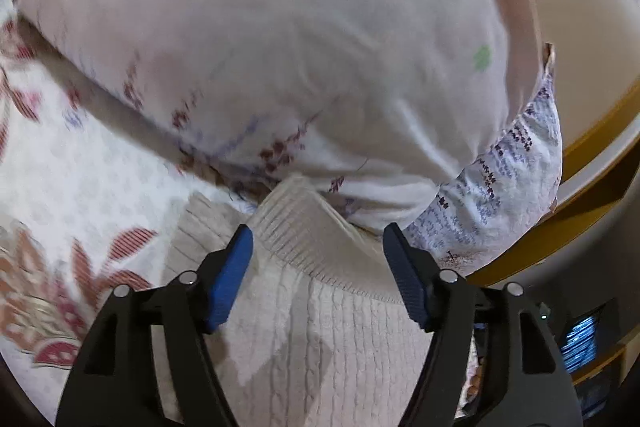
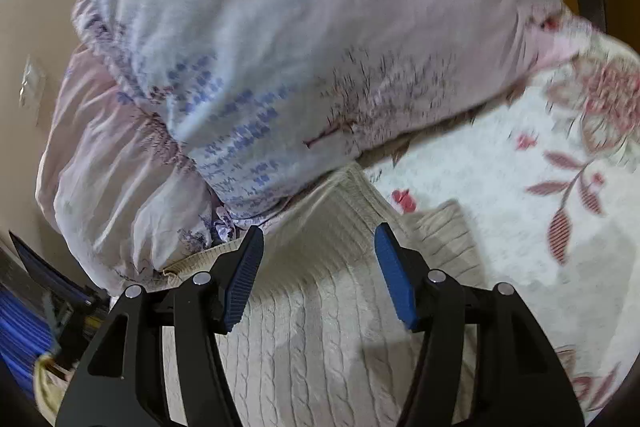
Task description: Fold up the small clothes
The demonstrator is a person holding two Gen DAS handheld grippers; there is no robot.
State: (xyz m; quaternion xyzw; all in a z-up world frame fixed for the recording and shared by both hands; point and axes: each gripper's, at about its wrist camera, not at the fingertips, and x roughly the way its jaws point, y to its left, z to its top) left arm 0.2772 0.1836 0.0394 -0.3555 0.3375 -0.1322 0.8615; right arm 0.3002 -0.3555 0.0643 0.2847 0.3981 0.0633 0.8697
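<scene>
The left hand-held gripper stands with its blue pads well apart and nothing pinched between them; the cream cable-knit sweater lies flat beneath the gap, and neither pad is seen pressing on it. The right hand-held gripper is in the same condition: jaws wide, empty, hovering over the same knit from the other side. Directly under both tools the sweater rests on the bed, on a white bedspread printed with red leaves and flowers. Its body shows vertical cable ribs and lies fairly smooth. Just past the pads a ribbed band crosses the body at a slant, which appears to be a part turned over onto the rest; whether it is a hem, a cuff or a collar cannot be told from here. A further ribbed portion pokes out to the side, beyond the main panel. Judged from that, at least one fold seems laid and released, but the garment is not yet a compact, squared bundle, and the projecting ribbed piece still wants tucking in. Beyond the sweater, touching or overlapping its far edge, sits a large pale pillow with small purple and red print, blurred in both views. Behind it, a plain wall and a strip of wooden bed frame are visible. No other garments, folded or waiting, can be made out.
</scene>
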